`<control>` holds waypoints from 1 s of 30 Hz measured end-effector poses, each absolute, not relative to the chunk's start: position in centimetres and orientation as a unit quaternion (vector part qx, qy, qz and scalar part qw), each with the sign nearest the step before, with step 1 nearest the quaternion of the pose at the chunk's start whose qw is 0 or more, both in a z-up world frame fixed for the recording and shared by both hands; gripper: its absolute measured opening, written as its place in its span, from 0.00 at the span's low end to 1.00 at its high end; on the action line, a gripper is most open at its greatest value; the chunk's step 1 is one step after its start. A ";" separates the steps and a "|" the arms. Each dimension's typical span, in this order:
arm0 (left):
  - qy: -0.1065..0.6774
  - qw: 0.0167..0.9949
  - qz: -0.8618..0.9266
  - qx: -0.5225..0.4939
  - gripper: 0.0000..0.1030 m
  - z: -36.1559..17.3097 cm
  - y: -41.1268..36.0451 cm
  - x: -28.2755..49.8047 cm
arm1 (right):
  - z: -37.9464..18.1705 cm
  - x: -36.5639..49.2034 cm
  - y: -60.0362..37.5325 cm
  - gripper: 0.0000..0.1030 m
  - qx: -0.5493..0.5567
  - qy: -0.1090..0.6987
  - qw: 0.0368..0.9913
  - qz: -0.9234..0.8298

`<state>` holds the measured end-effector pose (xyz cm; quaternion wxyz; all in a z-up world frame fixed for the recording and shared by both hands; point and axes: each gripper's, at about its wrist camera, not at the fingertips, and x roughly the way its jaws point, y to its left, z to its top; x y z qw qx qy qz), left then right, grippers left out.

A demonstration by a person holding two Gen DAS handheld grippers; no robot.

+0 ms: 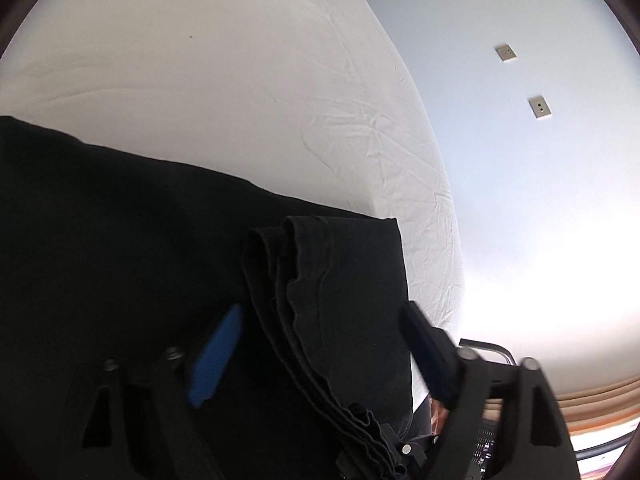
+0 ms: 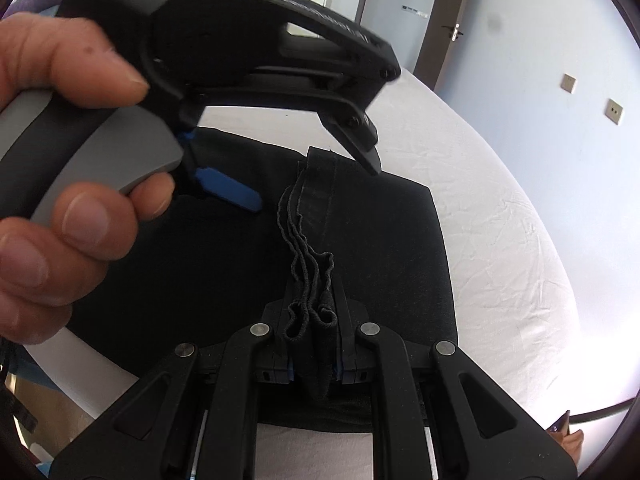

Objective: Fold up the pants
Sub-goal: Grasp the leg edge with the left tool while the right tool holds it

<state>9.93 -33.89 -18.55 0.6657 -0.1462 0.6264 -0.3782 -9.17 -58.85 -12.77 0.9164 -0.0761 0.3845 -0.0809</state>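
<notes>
Although the black pants [image 2: 360, 248] already lie folded into a compact dark block on the white bed sheet [image 2: 520, 208], one bunched stack of layered edges runs up the middle of that block, and the coming move turns on it. In the right wrist view the stack's long axis points straight away from the right tool [image 2: 314, 354], starting between that tool's fingers and ending near the far edge of the cloth. The right tool is clamped tight on the near end of the stack, its fingers pressed to the fabric from both sides with folds of cloth spilling out just above them.

The left tool [image 2: 316, 186], carried in a hand [image 2: 60, 128] at the left of that view, hangs over the far end of the same stack. Its jaws stand partly apart: the blue-padded finger [image 2: 228, 190] sits to the left of the ridge and the black finger tip just to its right, so the ridge passes between them. I cannot see either pad pressing the cloth. In the left wrist view the ridge [image 1: 304, 320] runs diagonally between the left tool's two fingers toward the bottom of the picture.

My judgement is that the left hand is nearer the free far end, so closing there would give a hold at both ends of the ridge.

Beyond the bed stand a pale wall with two socket plates [image 2: 614, 111] and a door [image 2: 440, 28].
</notes>
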 end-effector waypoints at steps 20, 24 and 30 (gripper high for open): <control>0.594 0.701 -0.394 -0.033 0.08 -15.9 -28.9 12.2 | -14.6 -14.0 -47.7 0.12 -0.169 0.383 0.908 0.001; 0.595 0.709 -0.378 -0.024 0.08 -16.3 -25.4 13.8 | -15.5 -12.8 -44.4 0.11 -0.170 0.393 0.903 0.042; 0.603 0.717 -0.351 -0.017 0.08 -17.2 -21.2 15.0 | -17.3 -12.1 -39.9 0.12 -0.189 0.404 0.890 0.092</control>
